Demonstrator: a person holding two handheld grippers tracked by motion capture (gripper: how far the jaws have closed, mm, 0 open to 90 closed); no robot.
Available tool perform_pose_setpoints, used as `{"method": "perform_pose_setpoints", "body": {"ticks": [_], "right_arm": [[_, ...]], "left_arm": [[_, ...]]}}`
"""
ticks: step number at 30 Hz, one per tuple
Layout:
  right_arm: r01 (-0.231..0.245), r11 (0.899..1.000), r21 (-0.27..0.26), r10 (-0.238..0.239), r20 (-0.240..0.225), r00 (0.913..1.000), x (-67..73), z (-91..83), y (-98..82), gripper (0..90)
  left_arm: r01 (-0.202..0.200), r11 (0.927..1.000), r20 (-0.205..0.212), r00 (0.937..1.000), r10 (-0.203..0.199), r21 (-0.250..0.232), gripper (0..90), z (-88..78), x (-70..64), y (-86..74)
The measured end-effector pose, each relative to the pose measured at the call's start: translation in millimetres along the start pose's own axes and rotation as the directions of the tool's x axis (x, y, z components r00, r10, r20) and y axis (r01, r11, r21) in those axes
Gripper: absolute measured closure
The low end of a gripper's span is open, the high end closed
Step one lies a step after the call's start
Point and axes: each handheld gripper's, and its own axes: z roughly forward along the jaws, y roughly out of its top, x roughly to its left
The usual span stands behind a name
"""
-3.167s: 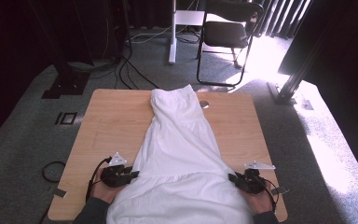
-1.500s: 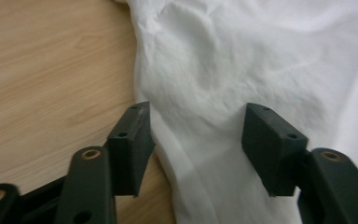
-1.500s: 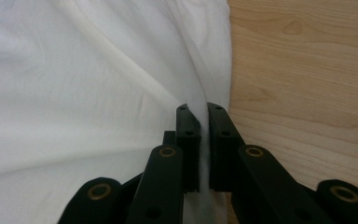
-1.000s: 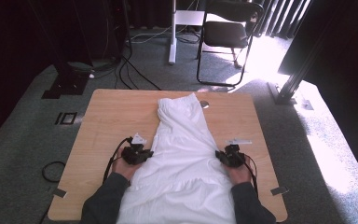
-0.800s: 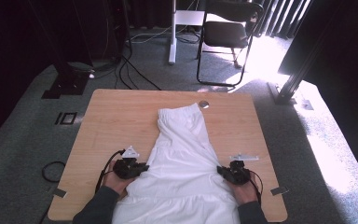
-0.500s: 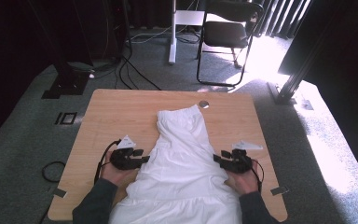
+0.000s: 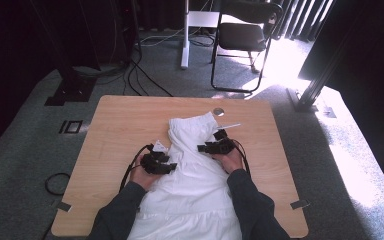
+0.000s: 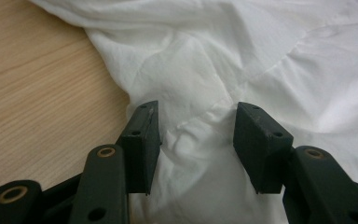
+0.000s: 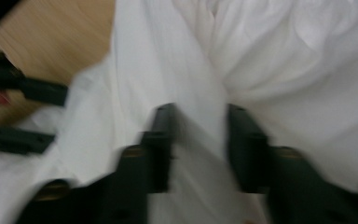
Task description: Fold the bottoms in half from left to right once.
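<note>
Working the scene: I am running two hand-held grippers over a white garment [image 7: 195, 170] on a wooden table [image 7: 125, 125], seen from the high view.
Edges: the garment's far end lies short of the table's far edge, near a small round metal cap [image 7: 218, 111] set in the wood; its near end runs down to the near edge between the person's dark sleeves [image 7: 120, 210].
Open room: bare wood lies wide to the left of the cloth, a narrower strip to the right, and a band along the far side.
Containers: I see nothing on the table that holds anything.
Garment: white, creased, narrow at the far end and broad toward me, with soft folds gathered across its middle.
Left gripper [image 8: 193, 135]: at the cloth's left edge, close to bare wood; its jaws have just been opening and stand apart, a ridge of cloth between them, pads not pressing it.
Right gripper [image 9: 198, 140]: over the cloth's right side, farther up the table than the left; the picture is blurred, its jaws have just been closing, and a fold of cloth lies between them with gaps at both pads.
Surroundings: grey carpet, a folding chair [image 7: 242, 40] beyond the table, cables [image 7: 145, 75] on the floor.
</note>
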Motion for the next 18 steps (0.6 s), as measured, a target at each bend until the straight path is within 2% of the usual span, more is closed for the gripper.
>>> {"method": "perform_pose_setpoints", "body": {"ticks": [2, 3, 5, 6, 7, 8, 9, 10, 12, 14, 18], "right_arm": [[0.057, 0.998, 0.008, -0.057, 0.054, 0.9969, 2.0, -5.1, 0.3, 85.9], [0.085, 0.996, -0.025, -0.083, 0.080, 0.9933, 4.3, -13.8, 1.8, 88.3], [0.122, 0.981, -0.149, -0.101, 0.139, 0.9852, 9.6, -43.1, 8.1, 88.8], [0.149, 0.967, -0.207, -0.113, 0.176, 0.9778, 10.5, -56.4, 10.3, 88.9], [0.173, 0.957, -0.231, -0.121, 0.222, 0.9675, 10.3, -64.3, 11.4, 89.1], [0.195, 0.950, -0.245, -0.117, 0.299, 0.9471, 7.5, -71.4, 11.8, 89.0], [0.172, 0.954, -0.246, -0.088, 0.318, 0.9439, 0.4, -73.8, 11.1, 88.8], [0.124, 0.968, -0.221, -0.047, 0.323, 0.9451, -11.1, -70.1, 7.7, 88.5], [0.077, 0.988, -0.135, -0.025, 0.347, 0.9377, -25.4, -54.0, -3.2, 88.4], [0.044, 0.996, -0.079, -0.013, 0.357, 0.9342, -33.9, -37.4, -15.2, 88.1], [-0.023, 0.998, -0.062, 0.043, 0.337, 0.9404, -41.2, -20.1, -27.4, 86.3]], "left_arm": [[0.007, 1.0000, 0.007, 1.0000, -0.007, 0.002, 50.7, 0.5, 0.6, -1.2], [0.012, 0.9999, 0.009, 0.9999, -0.012, 0.002, 50.5, 0.6, 0.8, -2.6], [0.017, 0.9998, 0.015, 0.9998, -0.017, 0.007, 50.3, 1.8, 1.2, -5.3], [0.017, 0.9999, 0.019, 0.9997, -0.017, 0.000, 49.9, 1.9, 1.2, -6.2], [0.015, 0.9999, 0.018, 0.9997, -0.015, 0.001, 49.9, 1.5, 0.9, -6.7], [0.012, 0.9999, 0.022, 0.9997, -0.012, 0.005, 50.0, 1.3, 0.4, -6.7], [0.015, 0.9999, 0.029, 0.9995, -0.015, 0.005, 50.0, 1.4, -0.7, -7.0], [0.011, 0.9999, 0.031, 0.9995, -0.012, 0.006, 49.9, 1.6, -1.2, -7.0], [0.002, 0.9999, 0.030, 0.9995, -0.002, 0.012, 49.3, 1.6, -2.1, -6.3], [0.003, 0.9998, 0.031, 0.9995, -0.004, 0.018, 48.3, 0.7, -1.3, -4.6], [0.006, 0.9997, 0.019, 0.9998, -0.006, -0.022, 47.2, -5.9, 4.9, 6.1]]}}
